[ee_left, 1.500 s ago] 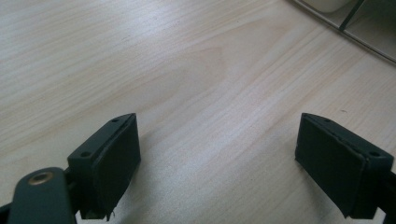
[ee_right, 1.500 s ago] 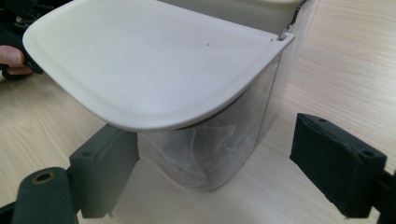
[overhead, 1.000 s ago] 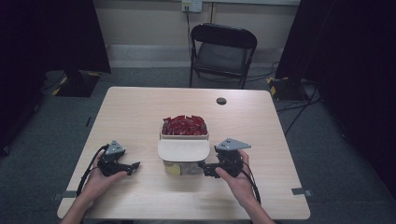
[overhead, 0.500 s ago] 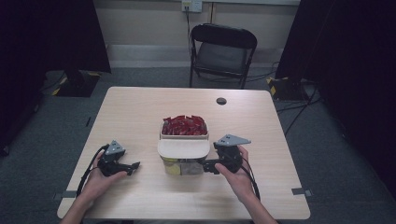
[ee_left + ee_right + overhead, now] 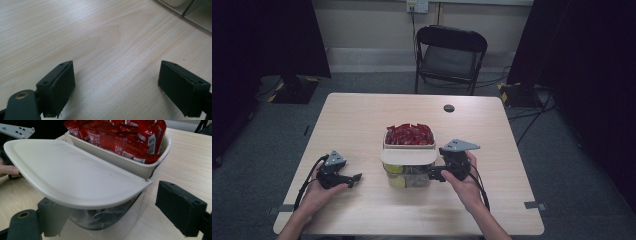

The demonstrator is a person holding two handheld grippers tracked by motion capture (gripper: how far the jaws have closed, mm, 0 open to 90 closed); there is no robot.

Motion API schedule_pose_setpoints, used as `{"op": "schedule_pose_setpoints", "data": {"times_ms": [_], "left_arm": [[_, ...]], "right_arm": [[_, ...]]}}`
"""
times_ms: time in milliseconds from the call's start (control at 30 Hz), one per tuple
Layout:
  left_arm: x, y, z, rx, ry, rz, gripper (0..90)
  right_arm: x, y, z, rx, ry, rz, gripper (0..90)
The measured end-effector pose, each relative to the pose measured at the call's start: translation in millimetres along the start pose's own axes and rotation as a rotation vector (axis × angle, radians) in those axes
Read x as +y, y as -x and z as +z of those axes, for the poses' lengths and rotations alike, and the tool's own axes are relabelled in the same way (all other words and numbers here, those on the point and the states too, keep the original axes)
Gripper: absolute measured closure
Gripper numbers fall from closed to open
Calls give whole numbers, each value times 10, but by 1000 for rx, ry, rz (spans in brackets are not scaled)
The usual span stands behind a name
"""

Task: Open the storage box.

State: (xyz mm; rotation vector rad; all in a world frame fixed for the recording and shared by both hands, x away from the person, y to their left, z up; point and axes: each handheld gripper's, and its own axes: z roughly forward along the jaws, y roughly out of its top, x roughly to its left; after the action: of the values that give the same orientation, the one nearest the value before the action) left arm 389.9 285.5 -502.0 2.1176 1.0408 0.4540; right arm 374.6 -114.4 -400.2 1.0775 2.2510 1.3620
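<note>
Cream lid (image 5: 75,173) hiding clear tub's (image 5: 107,225) dim contents, right gripper (image 5: 110,220) fingers wide around it, left gripper (image 5: 122,90) fingers wide, empty

The right hand-held gripper (image 5: 435,173) is edging left toward the container (image 5: 408,170), closer than a second ago. Its jaws are spread, now flanking the container's clear wall under the lid (image 5: 75,172).

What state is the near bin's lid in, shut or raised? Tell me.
Raised. The white lid tilts up over the clear bin, leaving a gap at its front; the right tool straddles that bin.
</note>
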Motion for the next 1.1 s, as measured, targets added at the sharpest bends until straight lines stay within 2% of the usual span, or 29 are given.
{"op": "schedule_pose_setpoints", "data": {"times_ms": [300, 400, 667, 1100], "left_arm": [[0, 1, 1, 0, 2, -1, 135], [0, 0, 0, 0, 1, 0, 135], [0, 0, 1, 0, 1, -1, 135], [0, 1, 1, 0, 1, -1, 135]], "right_arm": [[49, -3, 39, 9, 8, -2, 145], [65, 6, 32, 9, 29, -2, 144], [115, 45, 52, 29, 28, 5, 142], [154, 89, 58, 16, 34, 19, 143]]}}
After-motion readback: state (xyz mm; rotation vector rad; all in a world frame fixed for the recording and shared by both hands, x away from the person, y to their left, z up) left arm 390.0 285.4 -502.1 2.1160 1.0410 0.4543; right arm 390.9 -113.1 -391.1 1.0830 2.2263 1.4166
